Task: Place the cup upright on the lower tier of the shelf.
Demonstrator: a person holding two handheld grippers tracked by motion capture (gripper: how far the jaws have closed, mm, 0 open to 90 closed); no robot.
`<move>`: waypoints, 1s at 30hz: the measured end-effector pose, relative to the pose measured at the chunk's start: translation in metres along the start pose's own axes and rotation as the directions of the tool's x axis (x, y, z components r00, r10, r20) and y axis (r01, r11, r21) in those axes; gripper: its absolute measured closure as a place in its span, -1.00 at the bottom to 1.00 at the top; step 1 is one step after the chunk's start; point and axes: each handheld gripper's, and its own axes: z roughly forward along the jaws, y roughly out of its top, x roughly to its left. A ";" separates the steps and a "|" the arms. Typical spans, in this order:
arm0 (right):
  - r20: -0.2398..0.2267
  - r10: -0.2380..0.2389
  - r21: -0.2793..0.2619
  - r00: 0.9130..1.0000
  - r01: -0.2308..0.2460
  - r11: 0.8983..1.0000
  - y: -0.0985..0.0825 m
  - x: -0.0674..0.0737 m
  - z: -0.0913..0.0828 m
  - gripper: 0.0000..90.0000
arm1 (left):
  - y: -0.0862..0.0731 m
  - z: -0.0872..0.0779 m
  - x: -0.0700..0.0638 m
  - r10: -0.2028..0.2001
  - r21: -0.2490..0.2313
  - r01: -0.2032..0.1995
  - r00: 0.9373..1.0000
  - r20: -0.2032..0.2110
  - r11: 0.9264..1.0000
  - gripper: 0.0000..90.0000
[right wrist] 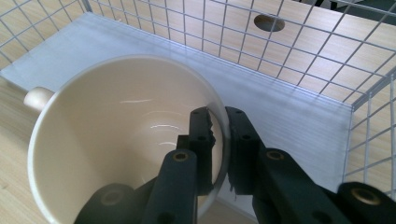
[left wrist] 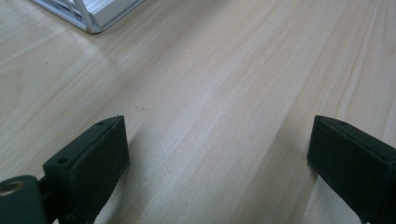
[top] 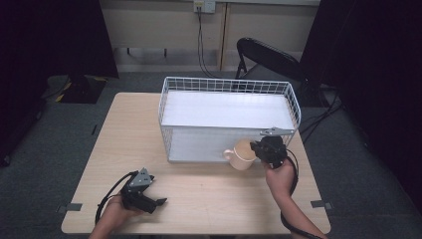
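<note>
right claw (right wrist: 218, 140) pinching cup (top: 242, 154) rim beside wire basket (top: 229, 84) | left claw (left wrist: 219, 158) spread, idle on counter (top: 199, 199) | advice: lift clear of basket wall, keep cup level

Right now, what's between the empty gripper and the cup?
Just bare wooden table, as the high view shows, between the left gripper and the cup clamped by the right gripper.

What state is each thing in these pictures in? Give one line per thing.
Cream mug: empty, held by its rim at the front edge of the basket, handle pointing left.
White wire basket: upright on the table, nothing lying in it.
Right gripper: shut on the mug's rim, one jaw inside, one outside.
Left gripper: open, low over bare table.
</note>
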 end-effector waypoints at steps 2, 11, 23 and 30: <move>0.013 0.004 -0.004 1.000 -0.004 1.000 -0.001 -0.001 0.001 0.83 | 0.000 0.000 0.000 0.000 0.000 0.000 1.000 0.000 1.000 -0.89; 0.055 0.007 -0.011 0.998 -0.007 1.000 -0.003 -0.002 0.004 0.83 | 0.000 0.000 0.000 0.000 0.000 0.000 1.000 0.000 1.000 -0.89; 0.091 0.020 -0.016 0.996 -0.019 1.000 -0.008 -0.006 0.008 0.83 | 0.000 0.000 0.000 0.000 0.000 0.000 1.000 0.000 1.000 -0.89; 0.101 0.027 -0.025 0.994 -0.025 0.999 -0.009 -0.008 0.010 0.82 | 0.000 0.000 0.000 0.000 0.000 0.000 1.000 0.000 1.000 -0.89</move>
